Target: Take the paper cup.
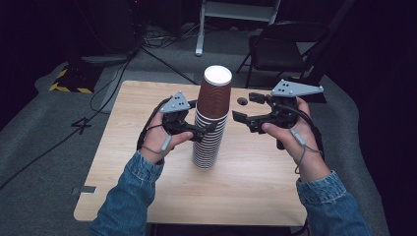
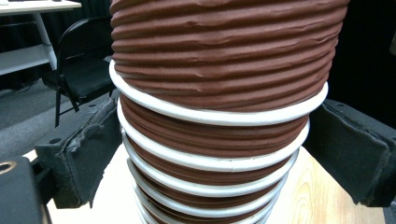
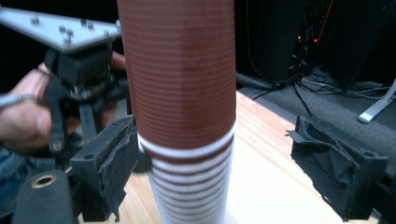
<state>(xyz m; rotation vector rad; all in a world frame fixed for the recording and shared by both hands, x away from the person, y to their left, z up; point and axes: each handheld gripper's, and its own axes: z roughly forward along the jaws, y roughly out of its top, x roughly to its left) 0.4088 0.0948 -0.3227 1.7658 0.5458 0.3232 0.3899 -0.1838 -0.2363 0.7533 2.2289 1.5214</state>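
A tall stack of brown ribbed paper cups (image 1: 212,118) stands upside down near the middle of the wooden table (image 1: 147,162), white rims banding its lower part and the white base of the top cup facing up. The left gripper (image 1: 205,132) sits on the stack's left side, about halfway up, held by the person's left hand (image 1: 160,137); in the left gripper view the stack (image 2: 219,107) is between the two black jaws, and both pads meet the white rims, so this gripper is clamped on the stack. The right gripper (image 1: 241,118) is on the stack's right side, a little higher than the left one and just clear of the cups, carried by the right hand (image 1: 290,132). In the right gripper view the stack (image 3: 182,93) rises between its jaws: the right-hand pad stands well off the cups with bare table showing in the gap, while the left-hand pad lies very close to the rims, and the blur there makes it hard to say whether it brushes them; the jaws are parted and clamp nothing. Beyond the stack in that view the left gripper (image 3: 100,114) and its hand show. A small dark round object (image 1: 242,101) lies on the table behind the stack, to its right. A folding chair (image 1: 278,46) stands on the floor beyond the table, further back than the stack.
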